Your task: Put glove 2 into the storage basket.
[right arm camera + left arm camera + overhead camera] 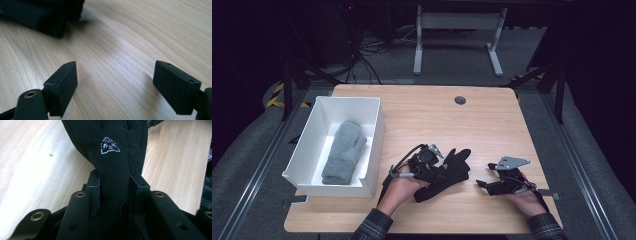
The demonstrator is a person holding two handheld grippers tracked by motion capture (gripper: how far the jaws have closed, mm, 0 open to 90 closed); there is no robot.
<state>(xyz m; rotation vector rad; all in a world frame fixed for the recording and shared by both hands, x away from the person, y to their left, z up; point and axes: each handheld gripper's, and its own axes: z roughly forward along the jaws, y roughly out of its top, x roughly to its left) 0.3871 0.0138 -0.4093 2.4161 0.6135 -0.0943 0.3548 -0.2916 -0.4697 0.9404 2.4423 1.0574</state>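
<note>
Wooden table [422, 112] is sitting centred on grey carpeted floor [532, 55], a round grommet [460, 100] showing near its far edge at 12 o'clock. A white-legged desk frame [457, 35] is standing beyond it at 12 o'clock. Black cables [367, 50] are trailing across the floor at 11 o'clock. Yellow-black hazard tape [276, 96] is lying at 10 o'clock. The surroundings are fading into darkness (light is falling mostly on the tabletop).
</note>
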